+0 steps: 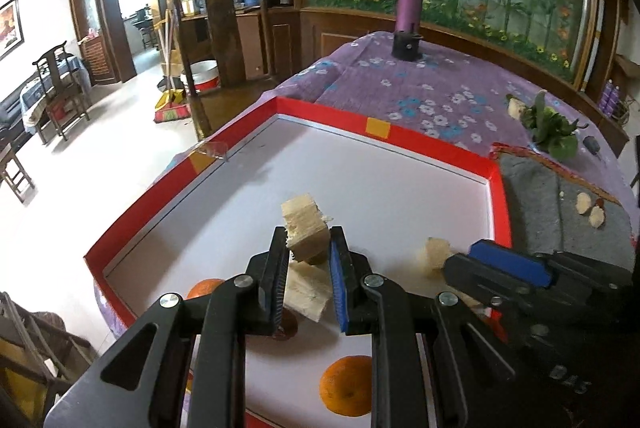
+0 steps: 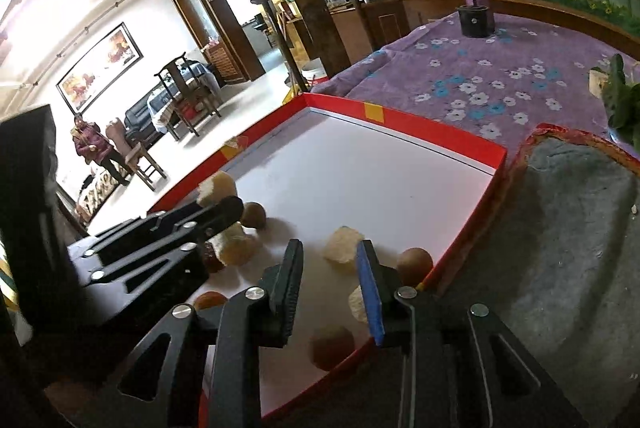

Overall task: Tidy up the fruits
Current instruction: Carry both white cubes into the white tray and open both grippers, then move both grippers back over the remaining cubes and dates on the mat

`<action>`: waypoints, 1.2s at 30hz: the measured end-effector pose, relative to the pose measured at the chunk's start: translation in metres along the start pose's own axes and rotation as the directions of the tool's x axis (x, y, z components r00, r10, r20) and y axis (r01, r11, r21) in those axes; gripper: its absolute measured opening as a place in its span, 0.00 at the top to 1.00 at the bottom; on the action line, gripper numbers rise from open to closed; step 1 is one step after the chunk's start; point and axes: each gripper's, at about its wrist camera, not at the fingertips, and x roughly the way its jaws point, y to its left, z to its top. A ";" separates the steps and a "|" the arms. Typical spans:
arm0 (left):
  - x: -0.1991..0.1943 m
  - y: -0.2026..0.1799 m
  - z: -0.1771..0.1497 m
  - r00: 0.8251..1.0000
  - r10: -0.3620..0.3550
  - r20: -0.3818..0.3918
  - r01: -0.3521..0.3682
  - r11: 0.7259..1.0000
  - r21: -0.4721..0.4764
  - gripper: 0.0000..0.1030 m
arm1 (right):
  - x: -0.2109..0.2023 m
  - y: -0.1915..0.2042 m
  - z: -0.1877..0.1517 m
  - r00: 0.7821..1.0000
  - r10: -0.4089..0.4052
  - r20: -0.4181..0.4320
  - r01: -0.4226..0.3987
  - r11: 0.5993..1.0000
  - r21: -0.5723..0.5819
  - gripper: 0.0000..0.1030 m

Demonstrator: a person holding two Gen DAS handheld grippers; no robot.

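Note:
A red-rimmed white tray (image 1: pixel 420 142) holds the fruit. My left gripper (image 1: pixel 309 242) is shut on a pale cut fruit chunk (image 1: pixel 304 222), held just above the tray floor; it also shows in the right wrist view (image 2: pixel 218 188). Another pale chunk (image 1: pixel 308 290) lies under it, with two oranges (image 1: pixel 347 390) (image 1: pixel 204 288) nearby. My right gripper (image 2: pixel 330 260) is open and empty over the tray's near right corner, above a pale chunk (image 2: pixel 340 248), small brown round fruits (image 2: pixel 416 260) (image 2: pixel 332 346) and another pale piece (image 2: pixel 358 304).
The tray (image 2: pixel 400 126) sits on a purple flowered tablecloth (image 1: pixel 420 88). A grey felt mat (image 2: pixel 560 248) lies to its right with small fruit bits (image 1: pixel 588 208). A purple bottle in a black holder (image 1: pixel 408 12) stands at the far edge. Leafy greens (image 1: pixel 548 126) lie at far right.

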 end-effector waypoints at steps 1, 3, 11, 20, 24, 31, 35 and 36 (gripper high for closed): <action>0.000 0.000 0.000 1.000 0.004 0.001 -0.004 1.000 0.002 0.82 | -0.003 0.000 0.000 1.000 0.006 0.011 -0.006 1.000 0.000 0.70; -0.002 0.000 0.001 1.000 0.014 0.005 -0.014 1.000 0.006 0.76 | -0.009 -0.001 0.001 0.999 0.017 0.033 -0.017 1.000 0.004 0.65; -0.023 -0.008 0.007 0.997 0.041 0.073 -0.042 0.999 0.024 0.55 | -0.042 -0.026 0.005 0.994 0.004 0.109 -0.011 0.997 0.071 0.62; -0.037 -0.041 0.010 0.996 0.013 0.093 -0.021 0.996 0.086 0.33 | -0.085 -0.077 0.004 0.981 -0.055 0.184 0.022 0.985 0.174 0.58; -0.040 -0.056 0.008 0.996 0.003 0.089 -0.013 0.993 0.114 0.26 | -0.105 -0.102 0.001 0.973 -0.088 0.213 0.042 0.977 0.211 0.57; -0.046 -0.081 0.000 0.996 -0.059 0.067 0.048 0.986 0.162 0.21 | -0.149 -0.167 -0.023 0.951 -0.194 0.242 0.108 0.938 0.331 0.53; -0.046 -0.104 -0.009 0.995 -0.087 0.044 0.075 0.971 0.226 0.21 | -0.177 -0.203 -0.042 0.926 -0.275 0.260 0.151 0.899 0.411 0.52; -0.046 -0.109 -0.011 0.995 -0.090 0.041 0.078 0.969 0.236 0.21 | -0.182 -0.210 -0.046 0.920 -0.290 0.263 0.157 0.890 0.428 0.52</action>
